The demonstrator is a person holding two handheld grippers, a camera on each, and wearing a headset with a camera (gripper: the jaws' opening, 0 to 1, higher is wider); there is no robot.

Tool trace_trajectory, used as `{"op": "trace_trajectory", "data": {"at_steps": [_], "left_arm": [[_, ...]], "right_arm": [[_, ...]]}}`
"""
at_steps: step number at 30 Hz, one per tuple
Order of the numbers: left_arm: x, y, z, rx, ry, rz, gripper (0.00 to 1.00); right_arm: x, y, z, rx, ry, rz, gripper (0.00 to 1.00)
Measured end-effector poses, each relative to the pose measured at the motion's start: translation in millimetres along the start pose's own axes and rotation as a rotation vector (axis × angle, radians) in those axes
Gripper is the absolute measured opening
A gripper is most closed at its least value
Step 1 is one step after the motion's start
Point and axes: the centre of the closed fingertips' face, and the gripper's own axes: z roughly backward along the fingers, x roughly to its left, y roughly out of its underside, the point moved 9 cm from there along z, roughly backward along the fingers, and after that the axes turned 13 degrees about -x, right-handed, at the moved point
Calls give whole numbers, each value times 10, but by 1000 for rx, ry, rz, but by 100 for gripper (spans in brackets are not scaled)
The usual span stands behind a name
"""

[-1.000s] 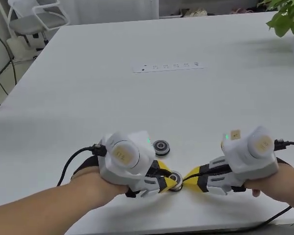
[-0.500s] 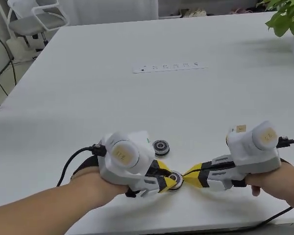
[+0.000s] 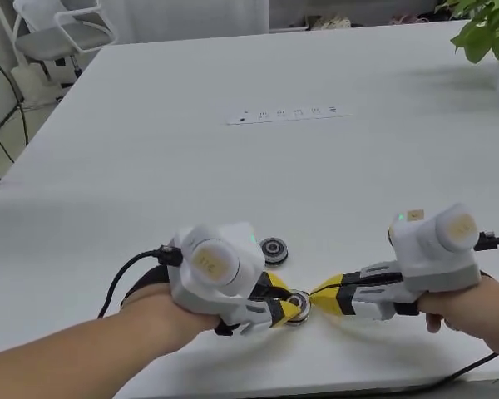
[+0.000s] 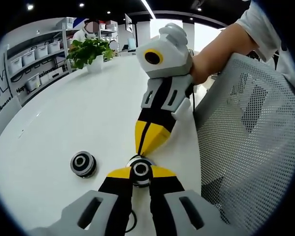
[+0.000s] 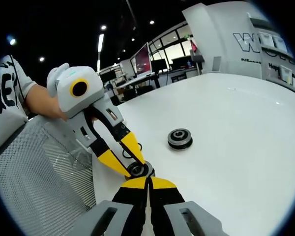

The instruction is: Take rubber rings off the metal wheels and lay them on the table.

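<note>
White table (image 3: 150, 166), jaws of left gripper (image 3: 289, 308) clamping metal wheel (image 3: 298, 302), right gripper (image 3: 318, 293) jaws together at its rim.

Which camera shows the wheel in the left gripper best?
The left gripper view: the wheel sits face-on between the yellow tips of the left gripper, hub clear. The right gripper view shows it partly behind the shut tips of the right gripper. The head view shows it small, between both grippers.

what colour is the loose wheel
The loose wheel is black outside with a silver centre; clearest in the right gripper view.
</note>
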Motion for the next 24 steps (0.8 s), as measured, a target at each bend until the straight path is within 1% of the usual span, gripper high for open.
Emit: {"op": "trace_trajectory", "data": {"at_steps": [3, 7, 14, 17, 20, 24], "left_arm": [[-1, 0, 0, 0, -1, 1, 7], [-1, 1, -1, 1, -2, 1, 7], [-3, 0, -3, 5, -5, 1, 7], [-3, 1, -2, 6, -6, 1, 7], [-2, 3, -2, 5, -6, 2, 7], [-4, 3, 0, 6, -8, 3, 7]], "right_arm": [[7, -4, -4, -3, -4, -2, 0], [14, -4, -3, -7, -2, -24, 0], [23, -14, -9, -7, -7, -30, 0], [41, -23, -19, -10, -17, -30, 0], [60, -30, -39, -7, -28, -15, 0], [58, -28, -35, -9, -27, -17, 0]]}}
